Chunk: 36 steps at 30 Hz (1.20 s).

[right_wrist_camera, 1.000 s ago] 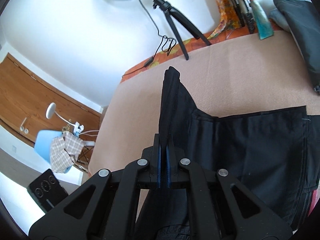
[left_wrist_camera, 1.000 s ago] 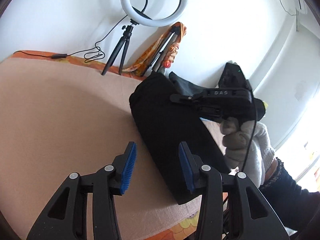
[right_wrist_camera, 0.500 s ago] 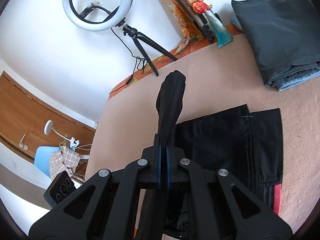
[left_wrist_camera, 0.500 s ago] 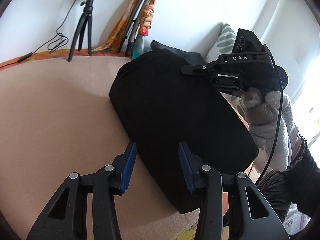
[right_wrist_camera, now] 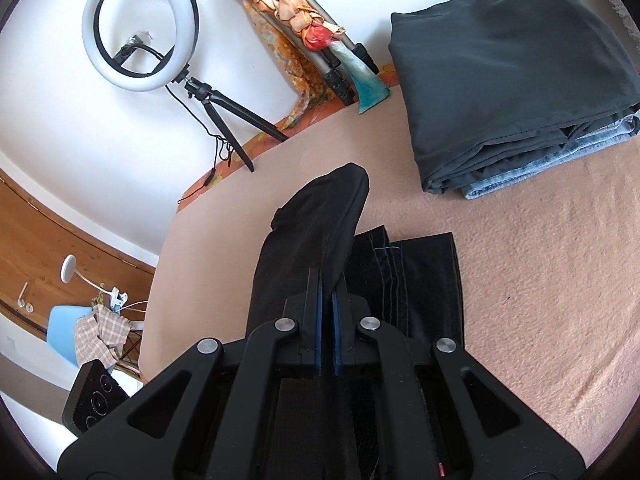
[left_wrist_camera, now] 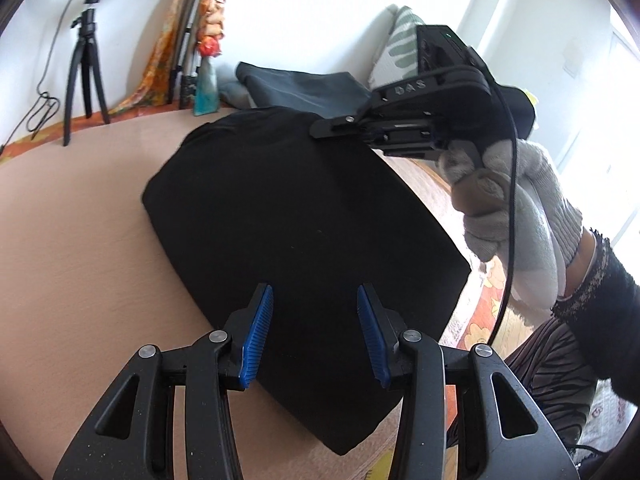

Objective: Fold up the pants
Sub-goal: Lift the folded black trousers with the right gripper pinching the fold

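The black pants (left_wrist_camera: 304, 216) lie folded over on the beige table cover (left_wrist_camera: 80, 240). My left gripper (left_wrist_camera: 315, 334) is open and empty, its blue pads over the near edge of the pants. My right gripper (right_wrist_camera: 327, 320) is shut on a raised fold of the black pants (right_wrist_camera: 316, 224), carrying it over the lower layer (right_wrist_camera: 416, 280). In the left wrist view the right gripper (left_wrist_camera: 340, 130) is held by a gloved hand above the far right edge of the pants.
A folded dark grey and blue garment stack (right_wrist_camera: 512, 80) lies at the back right of the table. A ring light on a tripod (right_wrist_camera: 140, 28) and a bundle with orange cloth (right_wrist_camera: 304, 24) stand at the back edge. The table's front edge (left_wrist_camera: 384, 456) is near.
My right gripper has carried the pants fold further across, so the pants now lie wider and flatter. My left gripper has moved right over the pants and stays open.
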### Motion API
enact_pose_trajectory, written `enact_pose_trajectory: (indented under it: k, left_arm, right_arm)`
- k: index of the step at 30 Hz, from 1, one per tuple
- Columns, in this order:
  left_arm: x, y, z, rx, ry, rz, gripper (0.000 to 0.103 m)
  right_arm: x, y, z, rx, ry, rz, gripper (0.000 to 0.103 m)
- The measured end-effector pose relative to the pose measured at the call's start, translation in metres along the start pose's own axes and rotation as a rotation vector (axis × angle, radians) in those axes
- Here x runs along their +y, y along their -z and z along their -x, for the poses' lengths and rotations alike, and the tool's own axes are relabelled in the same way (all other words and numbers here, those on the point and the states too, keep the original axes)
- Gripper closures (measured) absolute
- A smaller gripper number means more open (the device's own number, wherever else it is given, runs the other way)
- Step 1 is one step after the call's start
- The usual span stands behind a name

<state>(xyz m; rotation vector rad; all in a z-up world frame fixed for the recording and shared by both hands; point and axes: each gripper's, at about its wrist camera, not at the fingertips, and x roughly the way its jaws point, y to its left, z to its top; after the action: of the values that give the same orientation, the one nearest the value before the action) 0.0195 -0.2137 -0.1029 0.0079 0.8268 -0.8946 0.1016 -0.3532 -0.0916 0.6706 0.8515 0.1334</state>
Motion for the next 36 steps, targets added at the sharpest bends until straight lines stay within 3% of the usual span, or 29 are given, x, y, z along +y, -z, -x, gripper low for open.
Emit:
enact_pose_trajectory:
  k: [13,20,24,28,32,36]
  left_arm:
    - [-0.026,0.012,-0.041,0.118,0.049,-0.094,0.061]
    - [-0.03,0.014,-0.04,0.115,0.043,-0.109,0.061]
    - [-0.031,0.013,-0.027,0.112,0.047,-0.086,0.061]
    - [-0.036,0.013,-0.003,0.065,0.048,-0.094,0.061]
    - [-0.03,0.004,0.016,-0.008,0.019,-0.087,0.058]
    - [-0.002,-0.006,0.016,-0.027,-0.014,0.014,0.057]
  right_arm:
    - [-0.049,0.017,-0.024,0.067,0.141,-0.012,0.099]
    - [-0.049,0.023,-0.036,0.072,0.199,0.022,0.099]
    - [-0.046,0.021,-0.031,0.062,0.171,0.022,0.096]
    - [-0.044,0.025,-0.018,0.048,0.185,0.038,0.082]
    - [-0.042,0.036,-0.002,0.05,0.158,0.052,0.047]
    - [-0.041,0.051,0.008,0.091,0.091,0.083,0.038]
